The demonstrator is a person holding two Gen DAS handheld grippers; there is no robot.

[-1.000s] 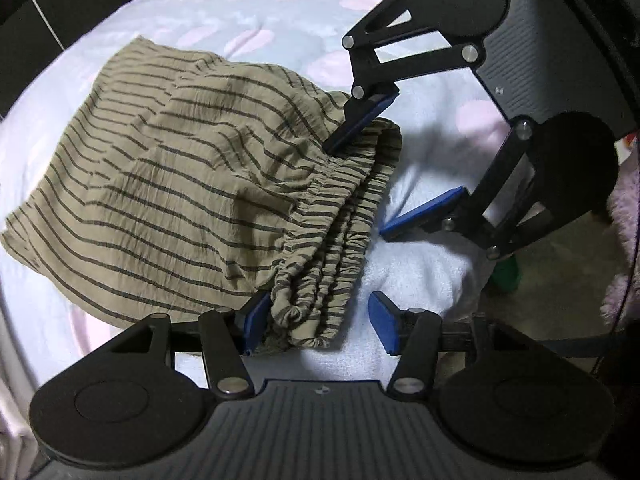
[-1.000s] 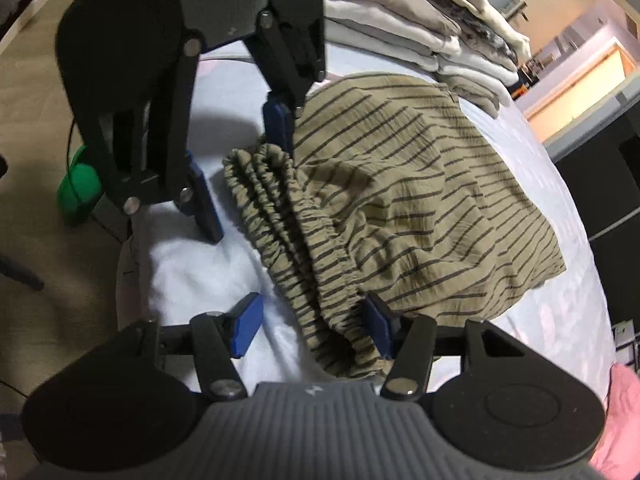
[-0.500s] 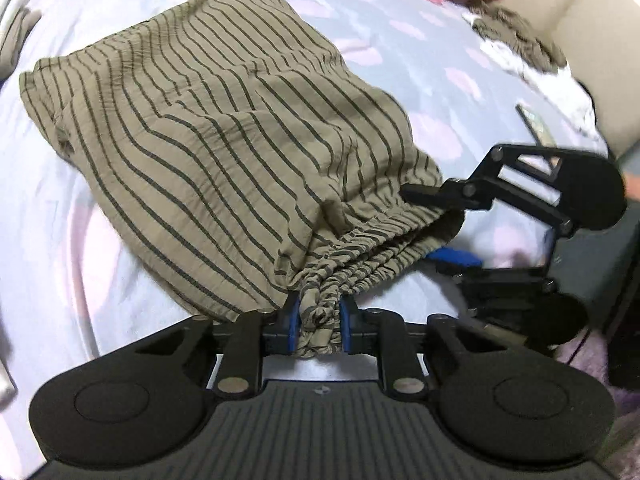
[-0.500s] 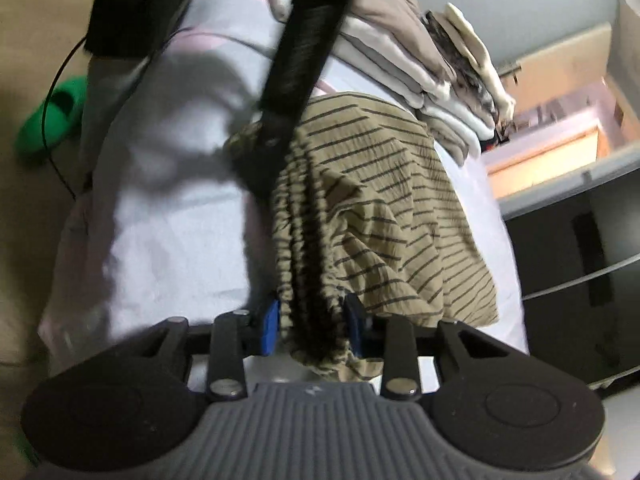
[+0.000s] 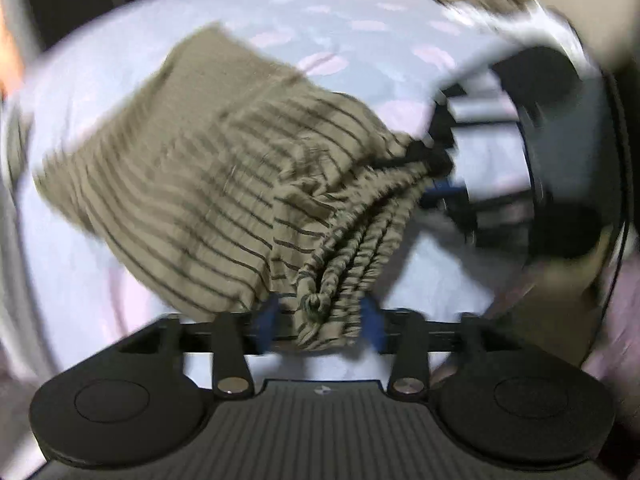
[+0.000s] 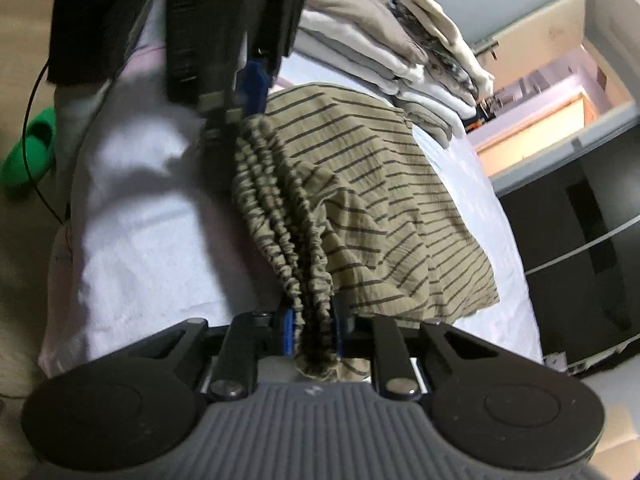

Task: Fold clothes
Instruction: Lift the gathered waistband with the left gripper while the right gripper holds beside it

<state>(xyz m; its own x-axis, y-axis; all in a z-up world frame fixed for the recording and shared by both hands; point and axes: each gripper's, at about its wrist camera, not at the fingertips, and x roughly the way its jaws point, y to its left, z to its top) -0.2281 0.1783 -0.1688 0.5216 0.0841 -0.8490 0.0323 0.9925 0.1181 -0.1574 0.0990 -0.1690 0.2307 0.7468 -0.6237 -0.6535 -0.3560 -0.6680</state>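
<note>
Elastic gathers of the olive striped garment (image 6: 360, 184) bunch in tight ruffles at both ends of its waistband. The right gripper (image 6: 312, 334) pinches one end, its blue pads pressed into the cloth; the left gripper (image 5: 320, 316) holds the other end between its pads. Beyond, the thin dark-striped fabric drapes crumpled onto the pale bedsheet (image 6: 152, 220). Folded clothes (image 6: 384, 52) are stacked farther back.

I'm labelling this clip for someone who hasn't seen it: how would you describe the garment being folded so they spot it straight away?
On the pale bed sheet, in front of the stack of folded clothes, lies the olive striped garment. Unlike the plain whites and greys, it has thin dark stripes and a gathered elastic waistband, pinched at each end by the left gripper and right gripper.
</note>
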